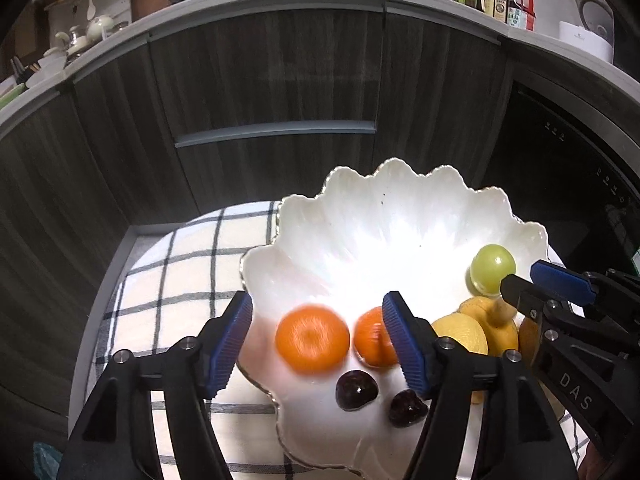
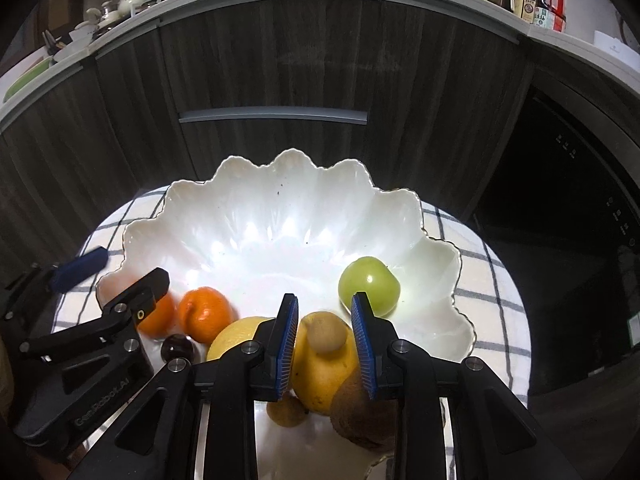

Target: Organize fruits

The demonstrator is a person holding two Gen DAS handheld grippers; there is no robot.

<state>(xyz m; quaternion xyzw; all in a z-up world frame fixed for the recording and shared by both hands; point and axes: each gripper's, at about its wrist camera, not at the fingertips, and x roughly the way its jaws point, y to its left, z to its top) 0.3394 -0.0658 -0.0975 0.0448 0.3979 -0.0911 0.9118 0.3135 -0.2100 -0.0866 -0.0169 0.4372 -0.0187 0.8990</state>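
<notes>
A white scalloped bowl (image 1: 400,216) (image 2: 280,216) sits on a checked cloth. In it lie two oranges (image 1: 312,338) (image 2: 206,314), two dark cherries (image 1: 356,390), two lemons (image 1: 460,332) (image 2: 324,376), a green fruit (image 1: 492,266) (image 2: 368,286), a brown kiwi (image 2: 356,412) and small tan fruits (image 2: 326,334). My left gripper (image 1: 318,338) is open with its fingers either side of the left orange, which looks blurred. My right gripper (image 2: 326,344) is open over a lemon and a tan fruit, holding nothing. It also shows in the left wrist view (image 1: 536,280).
The checked cloth (image 1: 180,280) (image 2: 488,280) covers a round table. Dark wood cabinets (image 1: 260,92) stand behind, under a counter crowded with bottles (image 1: 500,0) and cookware. A dark oven (image 1: 580,160) is at the right.
</notes>
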